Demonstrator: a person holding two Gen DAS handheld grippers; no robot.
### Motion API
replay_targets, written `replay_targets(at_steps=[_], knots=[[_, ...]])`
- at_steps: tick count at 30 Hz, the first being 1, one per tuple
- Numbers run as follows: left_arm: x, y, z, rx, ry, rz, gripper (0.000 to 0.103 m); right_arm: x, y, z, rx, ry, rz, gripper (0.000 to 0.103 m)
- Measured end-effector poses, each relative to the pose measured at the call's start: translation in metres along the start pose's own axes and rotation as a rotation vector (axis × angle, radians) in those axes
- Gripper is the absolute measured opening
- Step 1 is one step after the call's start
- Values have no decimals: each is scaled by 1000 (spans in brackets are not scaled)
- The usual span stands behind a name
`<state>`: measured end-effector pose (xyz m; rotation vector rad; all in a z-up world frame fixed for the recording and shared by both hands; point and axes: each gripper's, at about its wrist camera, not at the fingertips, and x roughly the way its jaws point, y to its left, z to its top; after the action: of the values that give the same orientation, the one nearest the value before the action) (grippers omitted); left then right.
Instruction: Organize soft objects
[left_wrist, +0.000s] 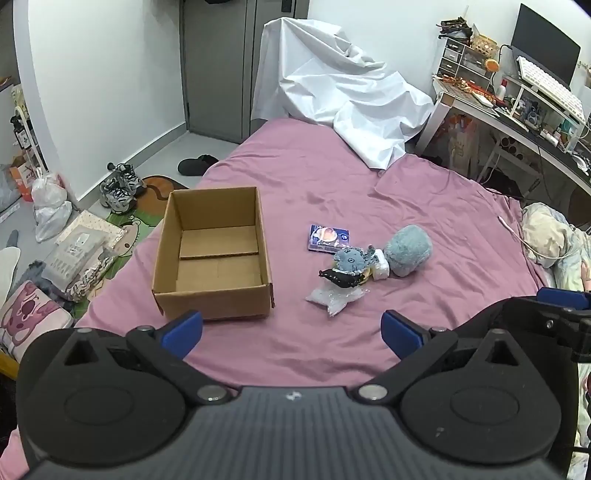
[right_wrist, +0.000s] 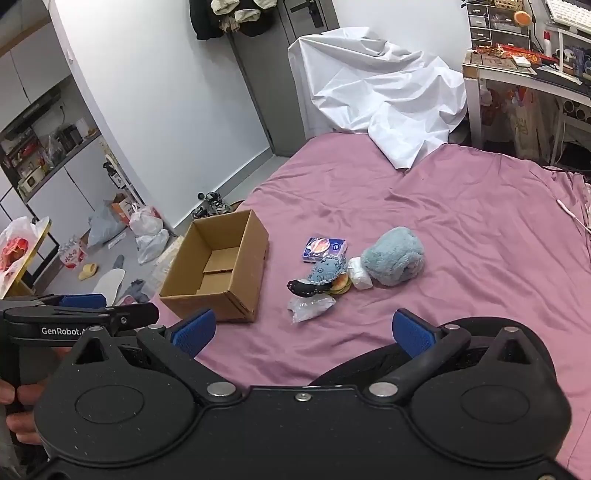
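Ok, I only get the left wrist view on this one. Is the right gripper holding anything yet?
Observer: No. The right gripper has its jaws wide open above the pink sheet, with nothing between them.
Operator: Can you see who carries the left gripper?
Observer: Only a hand, wrapped round its handle at the lower left of the right wrist view.
Operator: What is the yellow bit under the small blue plush?
Observer: It looks like a little toy burger, lying beside the white packet.
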<state>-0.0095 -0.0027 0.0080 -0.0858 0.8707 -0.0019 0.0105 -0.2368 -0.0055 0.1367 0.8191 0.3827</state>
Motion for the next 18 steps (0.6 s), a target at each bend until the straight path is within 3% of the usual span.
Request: replay_targets(at_steps=[18], knots=[[7,4,0,-9,13,-4,102,7,3,0,-3,20,-22,103]])
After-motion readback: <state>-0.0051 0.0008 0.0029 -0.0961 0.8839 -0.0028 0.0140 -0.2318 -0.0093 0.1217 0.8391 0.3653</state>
